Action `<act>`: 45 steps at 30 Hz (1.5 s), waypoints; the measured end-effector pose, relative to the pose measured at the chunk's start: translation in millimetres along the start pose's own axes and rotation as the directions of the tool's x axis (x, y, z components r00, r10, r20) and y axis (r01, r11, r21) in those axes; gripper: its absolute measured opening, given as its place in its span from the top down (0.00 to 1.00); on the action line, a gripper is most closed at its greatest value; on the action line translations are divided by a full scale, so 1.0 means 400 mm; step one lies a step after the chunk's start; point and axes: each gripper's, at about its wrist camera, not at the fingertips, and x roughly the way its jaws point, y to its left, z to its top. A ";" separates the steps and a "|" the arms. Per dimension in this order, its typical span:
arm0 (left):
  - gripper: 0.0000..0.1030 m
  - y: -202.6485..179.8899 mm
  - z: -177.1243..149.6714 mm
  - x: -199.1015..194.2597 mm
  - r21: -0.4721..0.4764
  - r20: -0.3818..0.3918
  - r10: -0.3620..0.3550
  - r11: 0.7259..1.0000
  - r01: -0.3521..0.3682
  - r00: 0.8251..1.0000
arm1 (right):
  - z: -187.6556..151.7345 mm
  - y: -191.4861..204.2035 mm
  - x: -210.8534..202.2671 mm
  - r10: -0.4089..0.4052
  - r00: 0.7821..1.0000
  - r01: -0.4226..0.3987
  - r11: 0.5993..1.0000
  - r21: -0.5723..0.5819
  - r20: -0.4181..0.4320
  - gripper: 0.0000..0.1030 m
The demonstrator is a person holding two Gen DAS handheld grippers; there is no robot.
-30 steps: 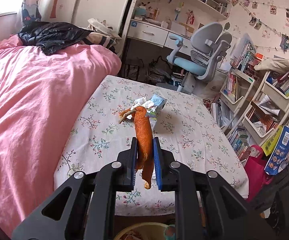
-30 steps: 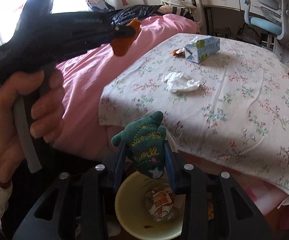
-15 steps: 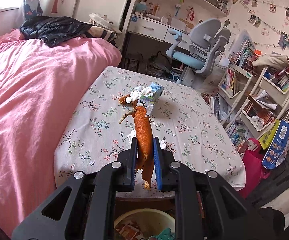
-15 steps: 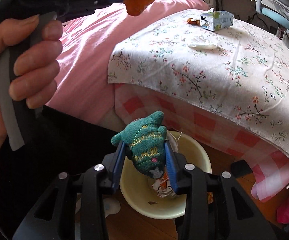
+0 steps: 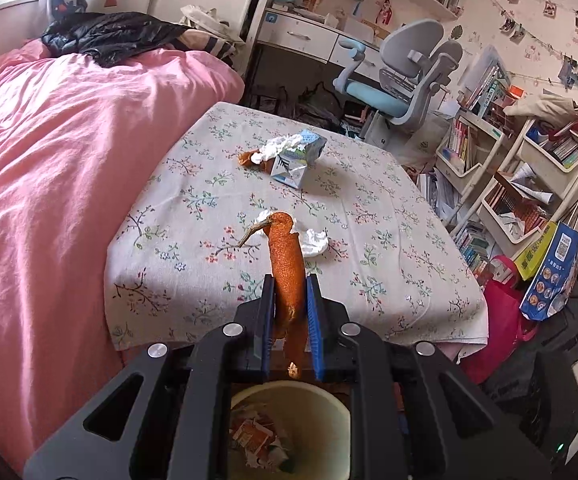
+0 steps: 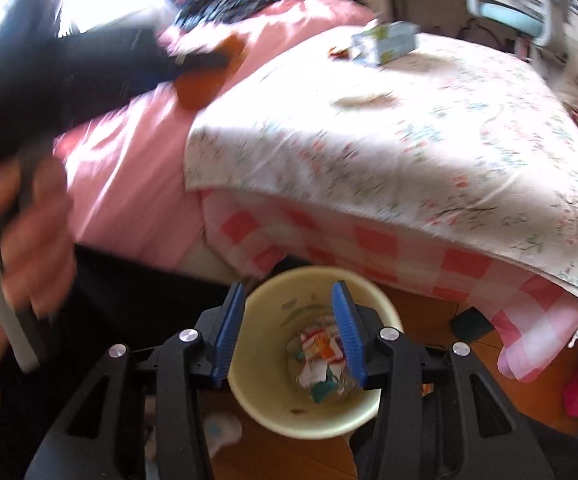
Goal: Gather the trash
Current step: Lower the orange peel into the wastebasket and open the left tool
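A pink bed cover fills the left side of the left wrist view, with a dark jacket heaped at its far end. Next to it stands the worktop under a cloth printed with small flowers and twigs. The left gripper has its jaws narrow and clamped on an orange peel, a long strip with a rough, pitted orange skin and a dry brown stalk at its far tip; it sticks up from the blue pads over the near edge of the worktop. Behind it lies a crumpled white tissue, and farther back a flattened drink carton, blue, white and green, its print too small to read, touching another white tissue and a brown scrap. Below the gripper sits a cream-coloured bin holding torn wrappers. In the blurred right wrist view a hand grips the other tool at the left. The right gripper hangs above the bin with its jaws opening, nothing between the pads, and a green scrap lies among the wrappers inside.
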 end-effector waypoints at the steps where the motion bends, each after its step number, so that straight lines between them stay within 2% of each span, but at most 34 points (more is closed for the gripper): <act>1: 0.86 -0.002 -0.009 0.002 0.001 -0.012 0.000 1.000 0.000 1.000 | 0.004 -0.011 -0.010 -0.003 1.000 0.003 1.000 0.021 0.025 0.52; 5: 0.86 -0.017 -0.052 0.009 0.018 -0.062 0.005 1.000 -0.003 0.998 | 0.022 -0.046 -0.039 -0.030 0.994 0.021 0.996 0.088 0.108 0.48; 12: 0.86 -0.046 -0.140 0.026 0.055 -0.178 0.014 0.998 -0.004 0.984 | 0.027 -0.082 -0.071 -0.063 0.984 0.038 0.989 0.144 0.166 0.46; 15: 0.86 -0.052 -0.179 0.038 0.061 -0.246 0.017 0.998 -0.002 0.969 | 0.029 -0.087 -0.075 -0.068 0.982 0.042 0.988 0.151 0.177 0.45; 18: 0.85 -0.056 -0.218 0.052 0.054 -0.327 0.012 0.998 0.006 0.945 | 0.027 -0.092 -0.082 -0.076 0.980 0.049 0.987 0.152 0.183 0.45; 19: 0.83 -0.058 -0.230 0.055 0.054 -0.350 0.012 0.999 0.008 0.937 | 0.028 -0.094 -0.083 -0.079 0.980 0.051 0.987 0.152 0.185 0.45; 21: 0.72 -0.062 -0.245 0.058 0.062 -0.370 0.021 0.998 0.002 0.929 | 0.026 -0.097 -0.085 -0.083 0.979 0.054 0.986 0.155 0.187 0.44; 23: 0.61 -0.069 -0.252 0.053 0.074 -0.367 0.027 0.997 0.000 0.930 | 0.026 -0.099 -0.086 -0.089 0.978 0.059 0.986 0.157 0.190 0.43; 26: 0.54 -0.069 -0.253 0.045 0.076 -0.352 0.035 0.997 -0.008 0.935 | 0.025 -0.097 -0.089 -0.095 0.977 0.066 0.986 0.155 0.192 0.42; 29: 0.50 -0.061 -0.245 0.039 0.052 -0.333 0.027 0.999 -0.010 0.943 | 0.025 -0.099 -0.089 -0.101 0.976 0.072 0.986 0.153 0.193 0.42; 35: 0.36 -0.060 -0.220 0.006 0.052 -0.230 0.049 0.998 -0.038 0.972 | 0.022 -0.100 -0.086 -0.111 0.976 0.083 0.985 0.150 0.187 0.41; 40: 0.31 -0.055 -0.198 -0.021 0.038 -0.150 0.069 0.997 -0.064 0.986 | 0.021 -0.096 -0.081 -0.115 0.977 0.089 0.986 0.144 0.182 0.40; 45: 0.29 -0.042 -0.176 -0.047 0.022 -0.078 0.088 0.996 -0.087 0.993 | 0.019 -0.095 -0.077 -0.121 0.977 0.097 0.986 0.138 0.176 0.40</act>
